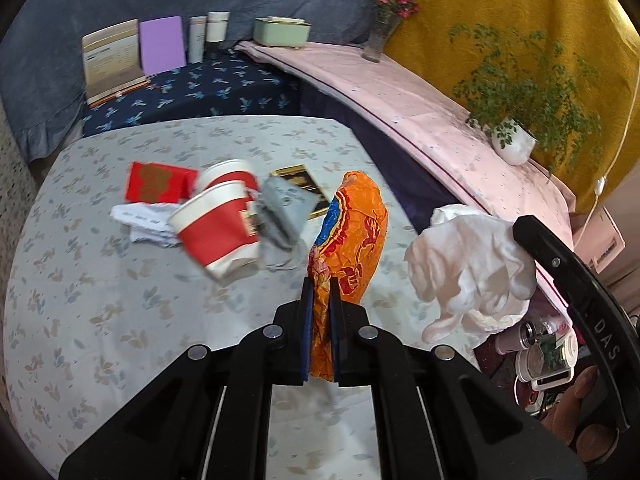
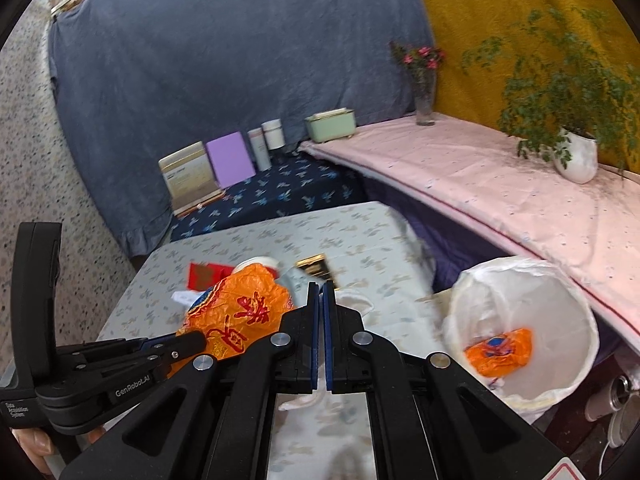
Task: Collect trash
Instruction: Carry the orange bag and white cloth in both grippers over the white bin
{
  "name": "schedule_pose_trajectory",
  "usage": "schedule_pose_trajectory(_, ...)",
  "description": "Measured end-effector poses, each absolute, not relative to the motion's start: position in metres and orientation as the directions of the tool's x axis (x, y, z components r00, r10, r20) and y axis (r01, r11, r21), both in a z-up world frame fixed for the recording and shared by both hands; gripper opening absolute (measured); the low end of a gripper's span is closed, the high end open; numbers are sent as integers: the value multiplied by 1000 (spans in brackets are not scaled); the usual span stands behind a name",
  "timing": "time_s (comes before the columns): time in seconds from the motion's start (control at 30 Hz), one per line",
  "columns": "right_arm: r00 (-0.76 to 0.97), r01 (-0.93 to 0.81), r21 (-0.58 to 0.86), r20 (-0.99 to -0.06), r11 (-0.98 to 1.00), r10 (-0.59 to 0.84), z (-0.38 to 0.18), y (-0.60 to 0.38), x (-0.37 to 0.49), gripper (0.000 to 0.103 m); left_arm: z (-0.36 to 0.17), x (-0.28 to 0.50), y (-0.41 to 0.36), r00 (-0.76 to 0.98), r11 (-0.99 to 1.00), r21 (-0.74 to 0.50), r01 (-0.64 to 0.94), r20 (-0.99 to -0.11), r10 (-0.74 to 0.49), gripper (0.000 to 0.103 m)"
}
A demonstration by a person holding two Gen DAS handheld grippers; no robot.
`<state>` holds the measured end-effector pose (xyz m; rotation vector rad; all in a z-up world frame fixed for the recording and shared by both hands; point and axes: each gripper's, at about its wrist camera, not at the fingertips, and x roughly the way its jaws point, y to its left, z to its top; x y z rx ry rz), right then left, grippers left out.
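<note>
The left gripper (image 1: pixel 321 280) is clamped on a crumpled orange plastic wrapper (image 1: pixel 352 232) above the floral-clothed table (image 1: pixel 120 320). The right gripper (image 2: pixel 321 286) is closed, pinching white plastic film (image 1: pixel 472 268). At its three o'clock stands the white-lined bin (image 2: pixel 480 292); red paper cups (image 1: pixel 224 224) lie at the wrapper's nine o'clock.

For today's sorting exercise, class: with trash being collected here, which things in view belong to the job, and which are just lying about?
Belongs to the job: orange wrapper in the left gripper, white wad in the right gripper, paper cups, red envelope, grey crumpled scrap, lined bin.
Just lying about: potted plant, flower vase, green box, purple book.
</note>
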<state>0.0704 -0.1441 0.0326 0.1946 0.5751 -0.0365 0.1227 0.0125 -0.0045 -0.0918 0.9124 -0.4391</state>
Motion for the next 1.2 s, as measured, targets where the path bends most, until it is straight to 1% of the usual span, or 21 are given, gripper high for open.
schedule_pose_trajectory(0.27,846,209,160,-525,965,-96,42,-208,62,2,3,131,-54,486,865,-257,431,-742,-462,6)
schedule_pose_trajectory(0.47,831,285,156,-531,946,-163,40,-250,59,2,3,135,-110,438,820,-258,510,-743,-506,7)
schedule_pose_trajectory(0.87,792,376,154,-566,914,-231,23,-312,56,2,-7,140,-189,371,767,-260,587,-756,-540,7)
schedule_pose_trajectory(0.97,788,395,168,-567,903,-239,21,-322,54,6,-10,142,-202,357,759,-269,593,-758,-547,12)
schedule_pose_trajectory(1.0,788,397,173,-567,902,-238,21,-324,54,7,-11,142,-205,358,761,-267,591,-758,-545,18)
schedule_pose_trajectory(1.03,787,401,176,-569,899,-239,21,-326,54,8,-12,143,-207,359,761,-268,591,-758,-545,22)
schedule_pose_trajectory(1.07,786,405,176,-569,897,-243,20,-328,53,9,-12,143,-208,363,763,-266,589,-757,-543,30)
schedule_pose_trajectory(1.1,785,407,177,-569,896,-244,20,-329,53,11,-13,143,-209,368,765,-264,587,-755,-543,34)
schedule_pose_trajectory(1.13,786,406,177,-568,896,-244,20,-330,52,12,-13,143,-209,371,765,-262,588,-753,-543,34)
schedule_pose_trajectory(1.2,787,407,176,-565,896,-246,21,-330,51,16,-14,143,-210,375,766,-253,591,-755,-538,35)
